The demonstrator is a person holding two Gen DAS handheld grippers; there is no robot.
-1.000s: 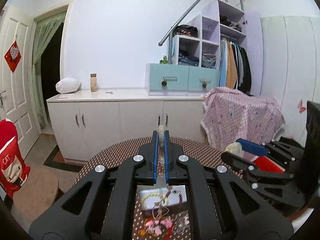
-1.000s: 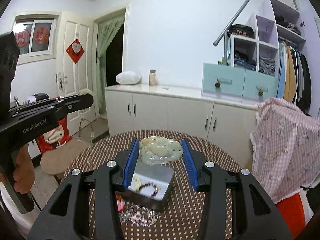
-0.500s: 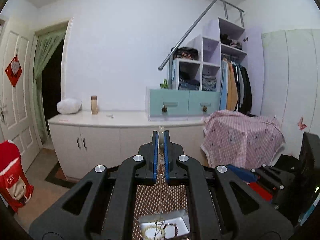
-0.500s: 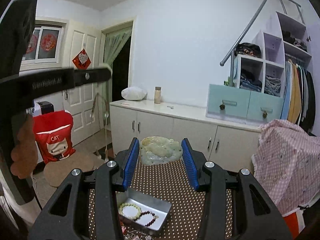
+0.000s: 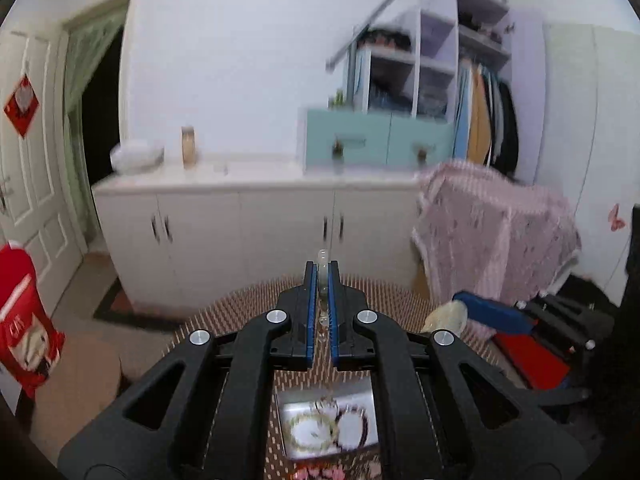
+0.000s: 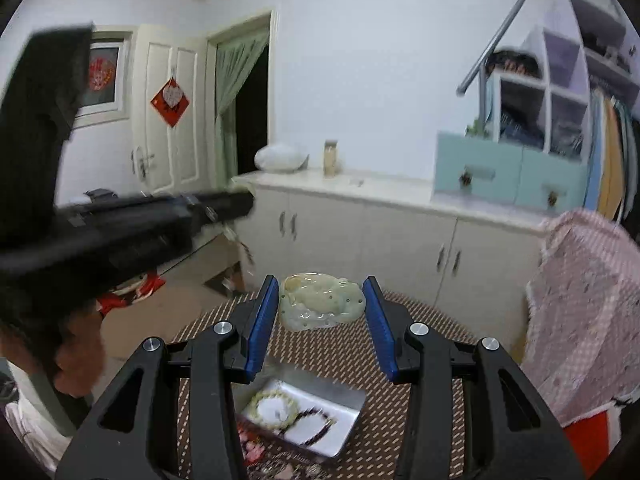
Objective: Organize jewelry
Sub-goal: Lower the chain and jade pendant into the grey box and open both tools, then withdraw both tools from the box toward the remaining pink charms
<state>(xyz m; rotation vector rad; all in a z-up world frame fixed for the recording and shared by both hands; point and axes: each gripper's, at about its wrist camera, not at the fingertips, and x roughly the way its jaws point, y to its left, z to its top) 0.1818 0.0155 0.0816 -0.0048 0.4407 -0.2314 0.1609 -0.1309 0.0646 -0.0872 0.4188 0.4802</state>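
Left wrist view: left gripper (image 5: 322,276) at frame centre, blue pads nearly together, pinched on a thin pale chain (image 5: 322,264) dangling toward lower centre. Metal tray (image 5: 294,398) at bottom centre on dotted brown table (image 5: 240,300), with pale bead bracelet (image 5: 310,432) and dark bead bracelet (image 5: 354,426) inside. Right wrist view: right gripper (image 6: 321,302) at centre, clamped on pale green carved jade piece (image 6: 322,300), above tray at lower centre.
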